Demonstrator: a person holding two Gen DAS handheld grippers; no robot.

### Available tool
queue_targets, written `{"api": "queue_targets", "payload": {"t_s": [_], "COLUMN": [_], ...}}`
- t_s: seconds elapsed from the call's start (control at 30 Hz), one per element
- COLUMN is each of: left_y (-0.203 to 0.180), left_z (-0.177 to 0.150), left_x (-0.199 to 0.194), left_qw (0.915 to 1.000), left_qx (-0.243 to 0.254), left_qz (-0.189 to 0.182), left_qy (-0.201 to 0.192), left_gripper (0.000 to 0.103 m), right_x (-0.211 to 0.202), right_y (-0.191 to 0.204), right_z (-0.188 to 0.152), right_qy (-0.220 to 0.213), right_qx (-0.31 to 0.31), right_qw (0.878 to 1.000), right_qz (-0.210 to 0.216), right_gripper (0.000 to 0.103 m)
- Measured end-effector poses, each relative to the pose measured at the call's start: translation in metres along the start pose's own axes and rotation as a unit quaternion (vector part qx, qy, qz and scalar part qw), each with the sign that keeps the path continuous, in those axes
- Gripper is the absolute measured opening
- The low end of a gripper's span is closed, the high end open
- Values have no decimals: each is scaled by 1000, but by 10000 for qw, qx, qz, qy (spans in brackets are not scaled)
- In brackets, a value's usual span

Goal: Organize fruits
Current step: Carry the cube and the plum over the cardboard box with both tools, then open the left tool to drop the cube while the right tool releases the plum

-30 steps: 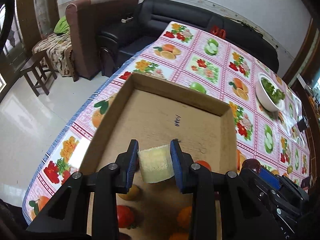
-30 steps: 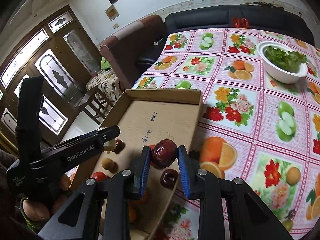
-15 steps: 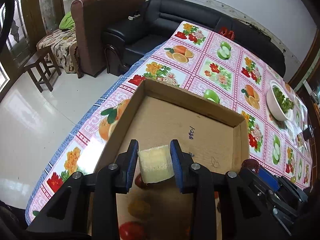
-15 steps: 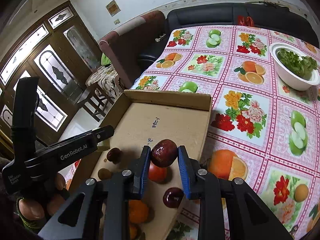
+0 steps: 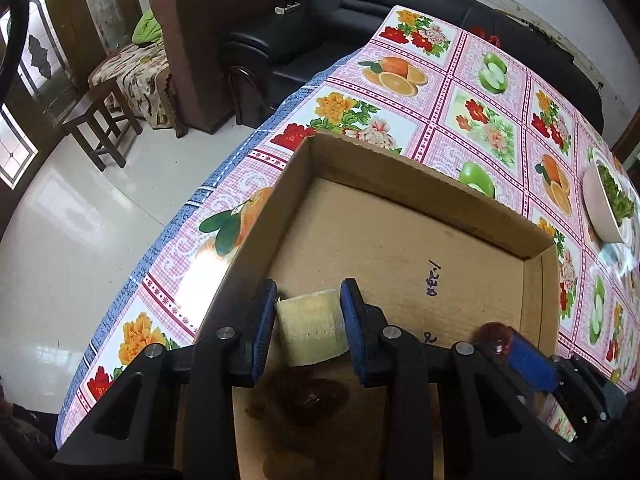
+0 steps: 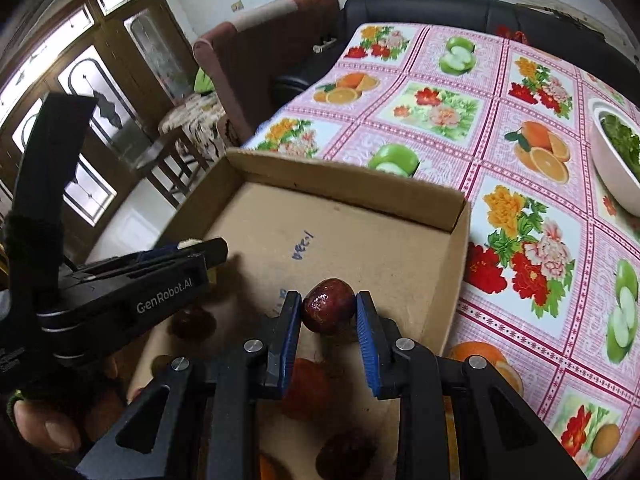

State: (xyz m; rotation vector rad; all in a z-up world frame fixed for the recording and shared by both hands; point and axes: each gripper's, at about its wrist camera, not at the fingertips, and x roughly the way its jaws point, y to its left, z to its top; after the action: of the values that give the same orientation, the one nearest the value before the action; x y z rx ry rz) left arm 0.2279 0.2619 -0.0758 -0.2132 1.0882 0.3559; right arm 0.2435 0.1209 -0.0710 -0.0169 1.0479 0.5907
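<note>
**Both claws carry fruit forward over the box**

Since a second ago both claws have travelled toward the far, bare end of the cardboard box (image 5: 400,240), so that the loose fruit seen under them then now lies mostly behind the fingers. The grips themselves have not changed.

The left claw (image 5: 309,320) is clamped on a pale yellow fruit chunk (image 5: 310,330), held above the box floor near the left wall. The right claw (image 6: 329,314) is clamped on a dark red round fruit (image 6: 329,311), held over the middle of the box near some blue handwriting (image 6: 302,250). In the right wrist view the left claw's body shows at the left edge.

As for progress, several fruits already sit in the near end of the box: a dark one (image 6: 192,322) under the left tool, a red one (image 6: 308,384) and another dark one (image 6: 346,454) below the right fingers. The far half of the box is bare. The two held pieces are probably next to be set down; neither has been released yet. A white bowl of greens (image 6: 616,160) stands on the flowered tabletop (image 6: 520,208), apart from the box.
</note>
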Motion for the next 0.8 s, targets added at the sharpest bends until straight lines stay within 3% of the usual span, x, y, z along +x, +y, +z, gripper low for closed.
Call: {"api": "queue_targets", "payload": {"t_s": [0.13,0.27,0.33,0.43,0.8], "left_y": [3,7,9,13,-9], "left_z": [1,-1,-2,-5,-39], "left_x": [-1,-14,-23,-39,-85], "left_qw": [9999,9997,9994,9985,9946], "left_qx": [-69,-153,-186,-278,-145], "left_qz": [-109,-190,-223,-376,-947], "left_qy": [51,-83,-179,-284,-398], "left_gripper": [31,42,47,48,48], "right_x": [5,1,-4,-20,-95], "right_y": [4,3,1,1,-33], "right_z": [-2,-4,-6,-8,-48], "right_qy": [26,2,-30,-188,-741], "right_qx": [-141,-99,-38,8,601], "right_qw": [9998,9999,10000,9998,9950], "right_qz": [-102,-31,-7,82,307], "right_gripper": [30,30,36,45,45]}}
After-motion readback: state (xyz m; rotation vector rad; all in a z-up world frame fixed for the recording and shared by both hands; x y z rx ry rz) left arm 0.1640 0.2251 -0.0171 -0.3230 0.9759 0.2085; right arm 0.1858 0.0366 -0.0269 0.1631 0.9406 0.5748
